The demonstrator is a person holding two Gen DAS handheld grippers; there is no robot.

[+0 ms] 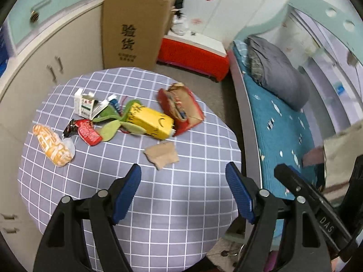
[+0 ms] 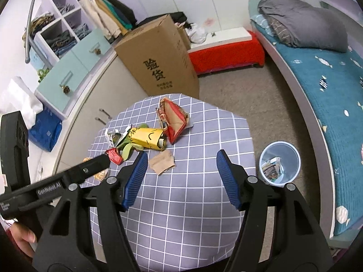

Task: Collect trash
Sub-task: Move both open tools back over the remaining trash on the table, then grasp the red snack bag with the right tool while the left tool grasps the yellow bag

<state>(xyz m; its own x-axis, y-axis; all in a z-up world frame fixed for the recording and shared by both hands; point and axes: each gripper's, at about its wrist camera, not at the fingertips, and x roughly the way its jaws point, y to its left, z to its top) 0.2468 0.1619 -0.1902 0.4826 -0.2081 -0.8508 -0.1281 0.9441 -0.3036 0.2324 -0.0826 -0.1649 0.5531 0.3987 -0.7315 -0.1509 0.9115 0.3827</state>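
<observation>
Both grippers, left gripper (image 1: pixel 183 176) and right gripper (image 2: pixel 181 165), spread, holding nothing. Trash pile (image 1: pixel 127 117) ahead on table (image 1: pixel 158 204); orange wrapper (image 2: pixel 99 174) half hidden behind left gripper. Bin (image 2: pixel 280 166) right of right gripper, cardboard box (image 2: pixel 158 61) beyond.

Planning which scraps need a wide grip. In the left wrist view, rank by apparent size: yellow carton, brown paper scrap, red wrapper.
1. yellow carton
2. brown paper scrap
3. red wrapper
The last two look close; the scrap lies nearer the camera, so that order is unsure.

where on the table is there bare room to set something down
The near half of the table, between the brown paper scrap and both tongs, is bare. The far left is crowded: yellow carton, red box, wrappers.
</observation>
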